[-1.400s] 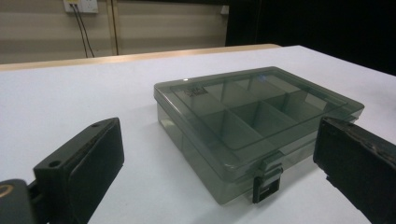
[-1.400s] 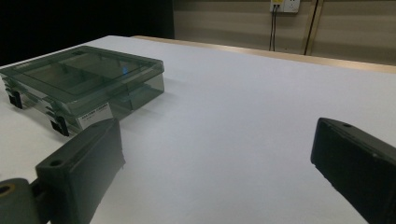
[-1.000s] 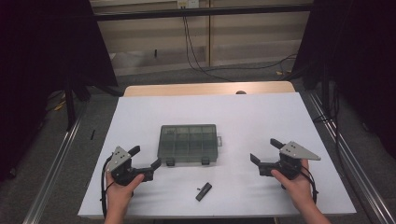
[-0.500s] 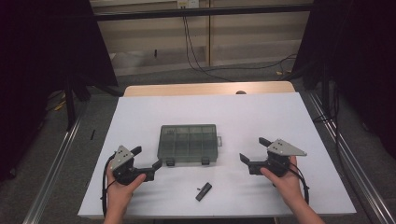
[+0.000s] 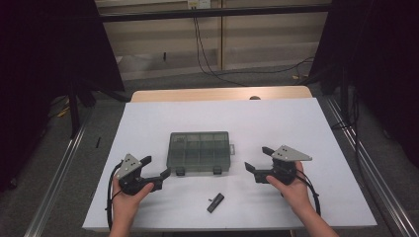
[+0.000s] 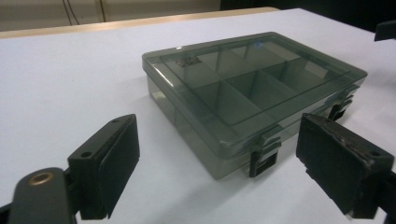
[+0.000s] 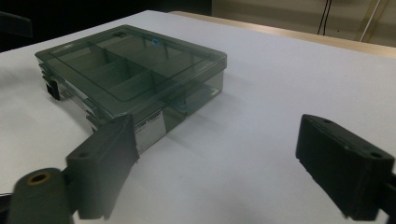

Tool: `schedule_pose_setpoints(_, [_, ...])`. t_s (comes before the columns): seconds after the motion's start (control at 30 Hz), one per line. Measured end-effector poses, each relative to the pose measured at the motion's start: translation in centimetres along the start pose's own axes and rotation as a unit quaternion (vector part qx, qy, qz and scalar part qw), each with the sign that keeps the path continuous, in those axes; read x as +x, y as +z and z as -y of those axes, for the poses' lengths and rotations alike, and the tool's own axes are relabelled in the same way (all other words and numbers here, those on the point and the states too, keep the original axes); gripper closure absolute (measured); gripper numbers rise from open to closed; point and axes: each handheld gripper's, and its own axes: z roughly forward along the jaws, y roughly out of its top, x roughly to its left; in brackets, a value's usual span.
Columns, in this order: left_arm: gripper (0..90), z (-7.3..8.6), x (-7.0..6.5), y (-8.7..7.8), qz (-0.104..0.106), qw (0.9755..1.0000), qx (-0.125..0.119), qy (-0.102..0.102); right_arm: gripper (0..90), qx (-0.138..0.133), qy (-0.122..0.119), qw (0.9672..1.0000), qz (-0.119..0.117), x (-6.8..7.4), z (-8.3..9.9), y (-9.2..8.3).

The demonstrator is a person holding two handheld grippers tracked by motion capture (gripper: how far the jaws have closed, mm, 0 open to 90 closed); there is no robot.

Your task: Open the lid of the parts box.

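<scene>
A smoke-tinted compartment box (image 5: 199,152) sits lid-down and latched near the middle of the white counter (image 5: 296,123), a little toward the near edge, its two black latches facing the person. The work looks barely begun: nothing has been lifted, unlatched or opened yet, and everything from the first grasp onward is still left.

The left claw (image 5: 156,171) hangs just off the box's near-left corner, its jaws wide but having just been closing a little, with nothing between them; in the left gripper view the near latch (image 6: 261,158) lies ahead in the gap, untouched. The right claw (image 5: 259,158) stands apart from the box's right side, jaws likewise wide, having just been narrowing, and holding nothing; the right gripper view shows bare counter between its pads (image 7: 343,163).

A small black part (image 5: 215,202) lies alone near the counter's front edge, between the two hands, away from both claws
</scene>
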Motion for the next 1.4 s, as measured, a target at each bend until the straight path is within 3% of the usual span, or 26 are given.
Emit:
schedule_pose_setpoints(0.23, [26.1, 0.1, 0.3, -0.1, -0.003, 0.9999, 0.01, -0.002, 23.7, 0.016, -0.002, 0.9997, -0.016, 0.4, 0.0, 0.5])
schedule_pose_setpoints(0.53, [40.5, 0.1, 0.5, -0.2, 0.002, 0.9994, 0.032, -0.012, 48.2, 0.041, 0.004, 0.9985, -0.037, 1.1, -0.4, 1.4])
schedule_pose_setpoints(0.7, [47.1, 0.1, 0.6, -0.4, 0.006, 0.9987, 0.049, -0.012, 55.5, 0.046, 0.009, 0.9976, -0.051, 1.3, -0.5, 2.0])
schedule_pose_setpoints(0.83, [50.2, 0.2, 0.7, -0.3, 0.008, 0.9988, 0.046, -0.012, 61.0, 0.047, 0.008, 0.9974, -0.054, 1.3, -0.6, 2.1])
schedule_pose_setpoints(1.27, [74.3, 0.2, 0.6, -0.1, 0.017, 0.9974, 0.07, -0.011, 85.9, 0.082, 0.013, 0.9921, -0.094, 1.4, -0.7, 2.6])
schedule_pose_setpoints(1.4, [80.5, 0.2, 0.7, 0.0, 0.02, 0.9969, 0.073, -0.02, 89.3, 0.094, 0.006, 0.9905, -0.1, 1.7, -0.7, 2.8])
